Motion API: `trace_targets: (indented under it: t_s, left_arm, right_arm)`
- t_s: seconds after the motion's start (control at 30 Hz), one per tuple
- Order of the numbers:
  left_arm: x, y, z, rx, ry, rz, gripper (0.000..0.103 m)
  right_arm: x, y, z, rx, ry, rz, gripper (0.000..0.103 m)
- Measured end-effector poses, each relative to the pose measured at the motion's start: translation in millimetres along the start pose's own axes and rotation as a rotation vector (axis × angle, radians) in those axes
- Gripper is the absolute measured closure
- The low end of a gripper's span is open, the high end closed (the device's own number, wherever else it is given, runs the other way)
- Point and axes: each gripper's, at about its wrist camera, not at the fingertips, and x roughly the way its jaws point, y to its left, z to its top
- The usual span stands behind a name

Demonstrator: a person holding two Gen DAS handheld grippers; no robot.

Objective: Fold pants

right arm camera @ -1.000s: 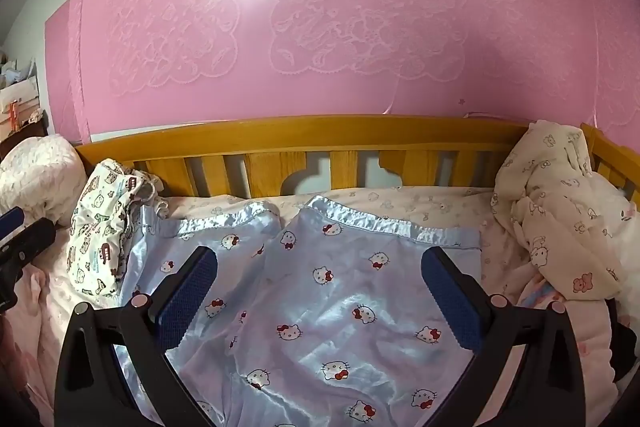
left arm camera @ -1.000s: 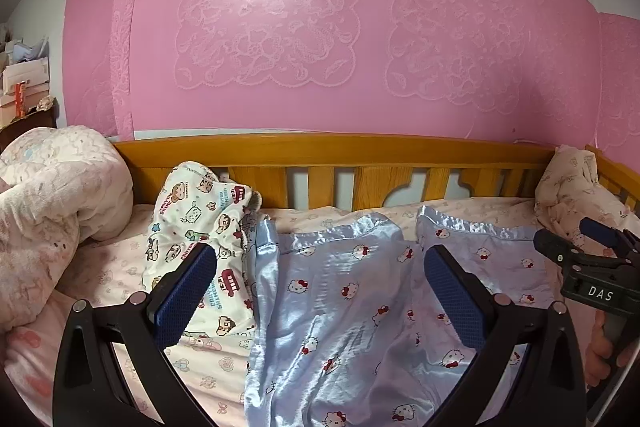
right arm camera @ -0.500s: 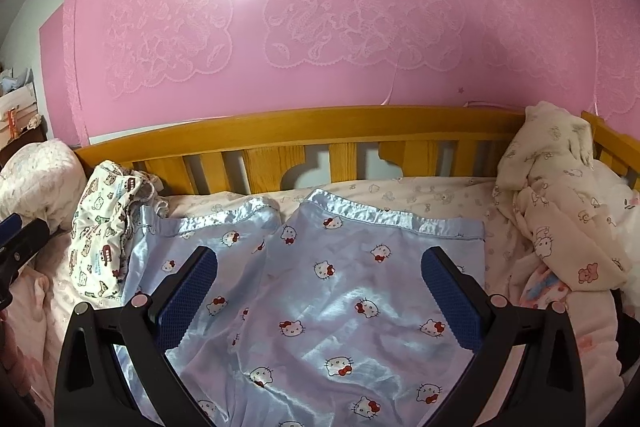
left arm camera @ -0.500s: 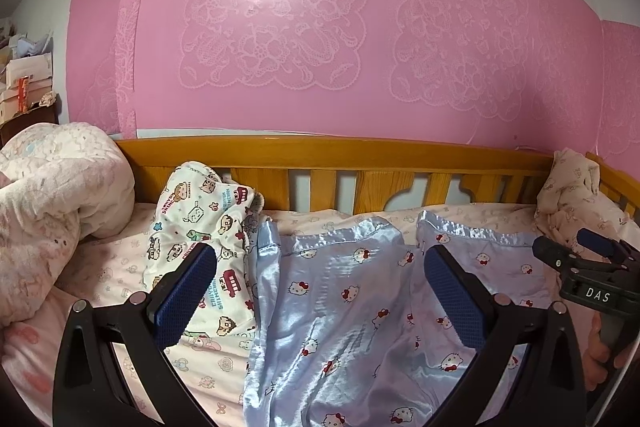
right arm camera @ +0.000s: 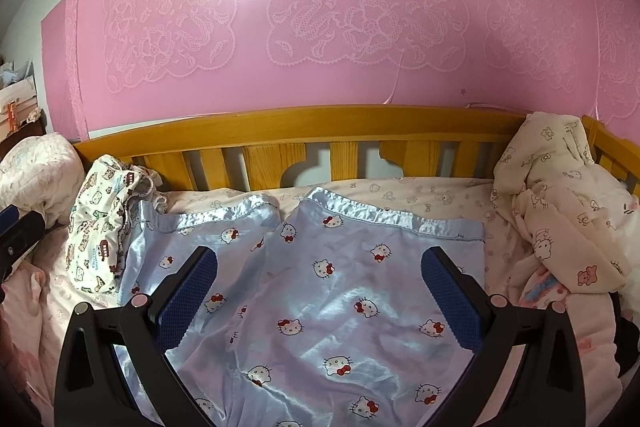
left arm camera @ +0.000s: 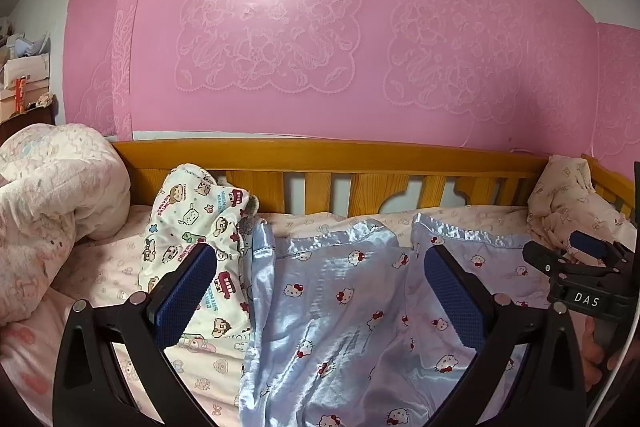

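while spread flat on the bed [right arm camera: 432,195], blue satin pants [right arm camera: 340,291] beneath both hand-held grippers [left arm camera: 320,291] [right arm camera: 318,291], jaws apart, empty

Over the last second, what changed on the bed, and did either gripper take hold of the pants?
Both cameras tilted slightly downward. The left gripper and right gripper remain open and empty. The blue satin pants and the cartoon-print garment lie as before.

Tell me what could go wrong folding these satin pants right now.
Both the left tool and right tool hang open above the blue satin pants. The shiny, already wrinkled cloth may slip from a pinch. The left leg lies against the cartoon-print garment, so a grab there could catch both.
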Motion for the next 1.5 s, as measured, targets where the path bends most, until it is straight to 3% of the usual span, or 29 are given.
trace_targets:
  t_s: [0.43, 1.03, 1.5]
  left_arm:
    - [-4.5, 1.6, 0.5, -0.016, -0.012, 0.002, 0.0]
    - [-9.1, -17.1, -3.8, 0.099, -0.064, 0.056, 0.0]
    - [-9.1, -14.7, -3.2, 0.086, -0.057, 0.053, 0.0]
  right_arm:
    - [4.9, 2.1, -4.2, -0.021, 0.014, -0.001, 0.001]
    - [7.9, 2.7, -5.9, -0.025, 0.027, -0.005, 0.001]
    - [8.7, 4.8, -5.6, -0.031, 0.029, -0.008, 0.001]
